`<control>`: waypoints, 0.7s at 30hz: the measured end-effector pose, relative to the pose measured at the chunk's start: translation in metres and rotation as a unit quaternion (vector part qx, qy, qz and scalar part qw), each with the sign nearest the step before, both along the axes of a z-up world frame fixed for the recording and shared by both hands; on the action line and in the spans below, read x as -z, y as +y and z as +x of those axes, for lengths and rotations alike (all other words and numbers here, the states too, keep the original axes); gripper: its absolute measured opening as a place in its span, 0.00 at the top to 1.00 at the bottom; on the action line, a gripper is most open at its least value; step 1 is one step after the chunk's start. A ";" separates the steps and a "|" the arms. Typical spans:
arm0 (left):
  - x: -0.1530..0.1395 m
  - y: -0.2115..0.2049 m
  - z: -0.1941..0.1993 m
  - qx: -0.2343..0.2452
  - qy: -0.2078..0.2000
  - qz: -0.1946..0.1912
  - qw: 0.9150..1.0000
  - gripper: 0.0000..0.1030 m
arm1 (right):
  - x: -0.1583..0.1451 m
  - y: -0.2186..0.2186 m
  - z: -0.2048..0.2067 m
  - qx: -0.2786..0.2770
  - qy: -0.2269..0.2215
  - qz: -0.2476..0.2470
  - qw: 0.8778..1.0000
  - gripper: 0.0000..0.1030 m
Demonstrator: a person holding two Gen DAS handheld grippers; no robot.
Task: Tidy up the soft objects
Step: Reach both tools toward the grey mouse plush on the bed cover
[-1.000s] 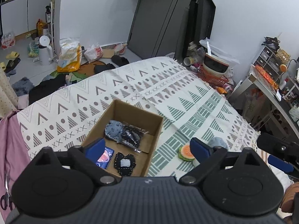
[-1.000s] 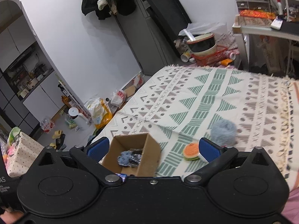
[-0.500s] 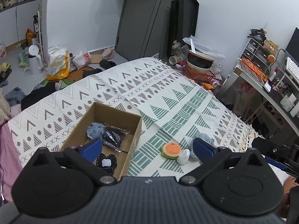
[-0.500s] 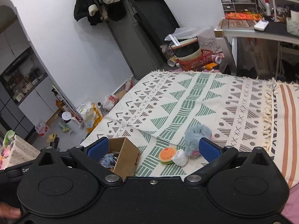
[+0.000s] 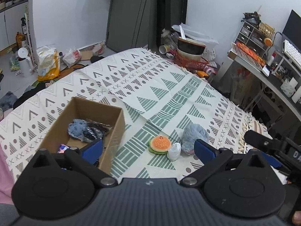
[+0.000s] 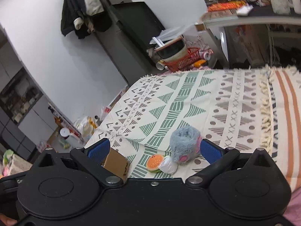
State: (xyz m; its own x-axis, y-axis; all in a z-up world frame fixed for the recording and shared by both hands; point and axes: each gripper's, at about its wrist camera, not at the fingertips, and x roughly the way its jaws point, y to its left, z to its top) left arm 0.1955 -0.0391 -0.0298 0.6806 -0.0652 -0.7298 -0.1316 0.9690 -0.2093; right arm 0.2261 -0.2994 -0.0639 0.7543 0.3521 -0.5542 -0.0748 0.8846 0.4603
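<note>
On the patterned bedspread (image 5: pixel 165 86) stands an open cardboard box (image 5: pixel 116 130) holding a blue-grey plush (image 5: pixel 76 130), a dark wrapped item (image 5: pixel 96 130) and a bit of a blue packet (image 5: pixel 63 147). Right of it lie a burger-shaped toy (image 5: pixel 160 144), a small white soft piece (image 5: pixel 174 150) and a fluffy blue-grey plush (image 5: pixel 194 136). My left gripper (image 5: pixel 148 148) hovers open above them with nothing between its fingers. My right gripper (image 6: pixel 154 147) is also open and empty, over the burger toy (image 6: pixel 154 163), white piece (image 6: pixel 169 166) and fluffy plush (image 6: pixel 185 143); a box corner (image 6: pixel 116 164) shows.
The right gripper's black body (image 5: pixel 272 145) pokes in at the right edge of the left wrist view. A desk (image 5: pixel 263 69) with clutter stands right of the bed, a red basket (image 6: pixel 186 59) with bowls behind it, bags (image 5: pixel 48 64) on the floor at left.
Both grippers have swung to the right and drawn back; the box has slid left in both views and the burger toy, white piece and fluffy plush have come into full sight.
</note>
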 end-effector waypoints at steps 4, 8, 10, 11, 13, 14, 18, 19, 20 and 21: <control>0.010 -0.011 0.012 0.007 0.003 0.014 1.000 0.01 | 0.012 -0.007 0.009 0.008 0.013 0.005 1.000 0.00; 0.021 -0.021 0.027 0.010 0.015 0.019 1.000 0.01 | 0.017 -0.011 0.013 0.010 0.006 0.010 1.000 0.00; 0.027 -0.026 0.035 0.010 0.020 0.016 1.000 0.01 | 0.023 -0.014 0.017 0.010 0.007 0.013 1.000 0.00; 0.030 -0.029 0.040 0.009 0.021 0.018 1.000 0.01 | 0.026 -0.016 0.019 0.012 0.010 0.015 1.000 0.00; 0.036 -0.034 0.047 0.008 0.024 0.021 0.999 0.01 | 0.033 -0.022 0.025 0.016 0.019 0.026 0.999 0.00; 0.040 -0.037 0.051 0.006 0.028 0.023 0.999 0.01 | 0.036 -0.025 0.029 0.018 0.022 0.033 0.999 0.00; 0.053 -0.046 0.067 0.010 0.046 0.025 0.999 0.01 | 0.045 -0.035 0.041 0.034 0.027 0.044 0.998 0.00; 0.056 -0.048 0.071 0.010 0.048 0.025 0.998 0.01 | 0.048 -0.037 0.044 0.038 0.029 0.047 0.998 0.00; 0.059 -0.050 0.074 0.008 0.050 0.025 0.998 0.01 | 0.051 -0.039 0.048 0.042 0.033 0.053 0.997 0.00; 0.061 -0.051 0.078 0.006 0.051 0.026 0.998 0.01 | 0.055 -0.041 0.051 0.045 0.035 0.059 0.997 0.00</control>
State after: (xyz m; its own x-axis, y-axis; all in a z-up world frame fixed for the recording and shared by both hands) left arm 0.2733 -0.0902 -0.0911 0.6012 -0.0332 -0.7984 -0.1378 0.9799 -0.1445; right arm 0.2771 -0.3405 -0.1187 0.7461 0.3512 -0.5657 0.0386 0.8254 0.5633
